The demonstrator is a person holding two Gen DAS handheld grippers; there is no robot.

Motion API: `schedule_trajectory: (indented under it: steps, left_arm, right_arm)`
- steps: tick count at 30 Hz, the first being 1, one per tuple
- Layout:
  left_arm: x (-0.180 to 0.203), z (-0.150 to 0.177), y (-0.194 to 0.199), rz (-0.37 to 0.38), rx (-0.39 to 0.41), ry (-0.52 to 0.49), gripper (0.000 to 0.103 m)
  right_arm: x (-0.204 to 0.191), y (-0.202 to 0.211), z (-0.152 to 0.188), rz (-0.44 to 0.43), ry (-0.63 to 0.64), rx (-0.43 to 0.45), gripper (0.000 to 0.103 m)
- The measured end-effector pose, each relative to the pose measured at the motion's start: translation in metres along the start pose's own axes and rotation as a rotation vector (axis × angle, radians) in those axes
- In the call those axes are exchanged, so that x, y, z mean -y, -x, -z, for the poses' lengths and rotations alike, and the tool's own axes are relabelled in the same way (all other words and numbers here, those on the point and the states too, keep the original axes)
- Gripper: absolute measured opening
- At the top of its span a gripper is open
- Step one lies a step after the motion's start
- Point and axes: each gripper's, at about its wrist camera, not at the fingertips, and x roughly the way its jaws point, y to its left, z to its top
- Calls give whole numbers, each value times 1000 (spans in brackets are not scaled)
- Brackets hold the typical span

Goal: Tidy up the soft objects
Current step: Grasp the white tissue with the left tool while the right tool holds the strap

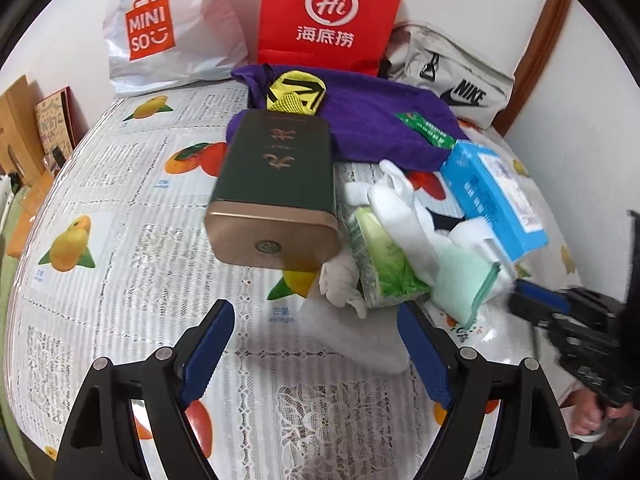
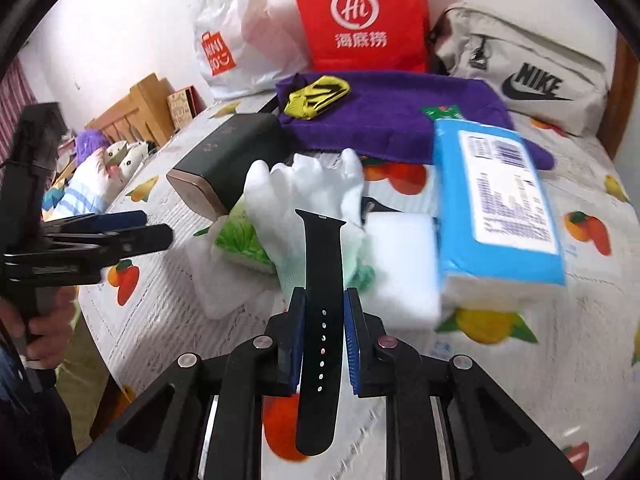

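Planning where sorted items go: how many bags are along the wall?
3: white plastic Miniso bag on the left, red paper Haidilao bag in the middle, grey fabric Nike bag on the right. Others may be hidden.

A table (image 1: 120, 280) under a white lace-and-fruit-print cloth is carrying everything. A dark green tin (image 1: 276, 184) with a bronze lid is lying on its side near the middle. Beside it, a green tissue pack (image 1: 380, 256), a white glove (image 2: 304, 188), a white sponge block (image 2: 400, 264) and a blue tissue pack (image 2: 496, 200) are crowding together. Behind them a purple towel (image 1: 372, 120) is spreading out, and a white Miniso bag (image 1: 160, 32), a red paper bag (image 1: 328, 12) and a grey Nike bag (image 2: 528, 68) are standing along the wall.
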Motion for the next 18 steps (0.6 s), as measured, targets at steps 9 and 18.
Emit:
schedule_trajectory:
  steps: [9, 18]
  left_arm:
    - [7, -5, -32, -58, -8, -33, 66]
    - [14, -11, -55, -52, -2, -78, 53]
  right_arm:
    - [21, 25, 40, 51, -25, 8, 18]
    - [67, 23, 69, 115, -156, -13, 18]
